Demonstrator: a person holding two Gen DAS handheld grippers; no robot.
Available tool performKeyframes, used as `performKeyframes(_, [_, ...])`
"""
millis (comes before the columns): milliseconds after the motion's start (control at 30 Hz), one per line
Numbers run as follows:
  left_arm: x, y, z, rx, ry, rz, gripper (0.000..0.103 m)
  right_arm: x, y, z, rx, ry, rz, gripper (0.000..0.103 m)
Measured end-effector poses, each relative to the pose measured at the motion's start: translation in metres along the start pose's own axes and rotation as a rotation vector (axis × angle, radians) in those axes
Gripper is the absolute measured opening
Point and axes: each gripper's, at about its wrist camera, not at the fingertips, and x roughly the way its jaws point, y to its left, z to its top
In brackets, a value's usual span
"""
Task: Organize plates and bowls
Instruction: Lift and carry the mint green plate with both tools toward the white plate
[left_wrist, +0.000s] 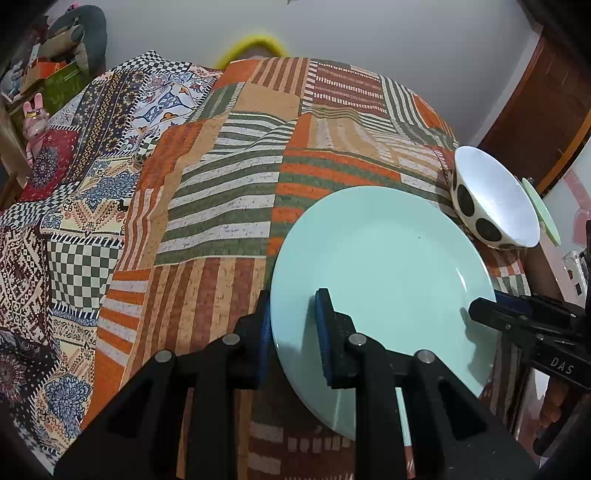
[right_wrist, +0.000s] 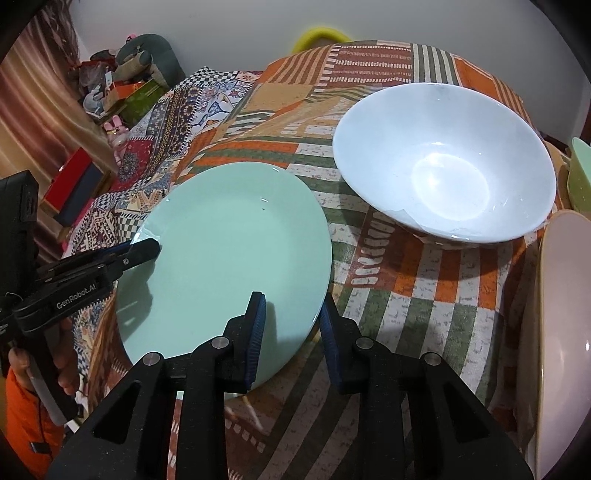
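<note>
A mint-green plate (left_wrist: 384, 266) (right_wrist: 229, 251) lies over the patchwork tablecloth (left_wrist: 229, 206). My left gripper (left_wrist: 295, 328) is shut on its left rim, one pad on the upper face and one underneath; in the right wrist view the left gripper (right_wrist: 151, 245) shows at the plate's far-left edge. My right gripper (right_wrist: 291, 328) (left_wrist: 476, 310) straddles the opposite rim. One of its pads (right_wrist: 256, 325) hovers just over the plate's face and throws a shadow on it. A white bowl with black dots outside (left_wrist: 495, 199) (right_wrist: 443, 166) stands empty just beyond the plate.
A pale pink plate (right_wrist: 561, 332) and a green bowl (right_wrist: 580, 177) stand at the table's right edge. Boxes and soft toys (left_wrist: 55, 74) crowd the far left beside the table. A hand in an orange sleeve (right_wrist: 26, 406) holds the left gripper.
</note>
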Motion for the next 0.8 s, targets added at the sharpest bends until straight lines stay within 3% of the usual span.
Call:
performKeyframes(267, [-0.038, -0.021, -0.012, 0.048, -0.05, 0.027, 0.022, -0.022, 0.003, -0.009, 0.008, -0.033, -0.007, 0.027])
performKeyframes(800, [-0.117, -0.062, -0.046, 0.067, -0.122, -0.005, 0.022, -0.092, 0.006, -0.035, 0.001, -0.149, 0.023, 0.027])
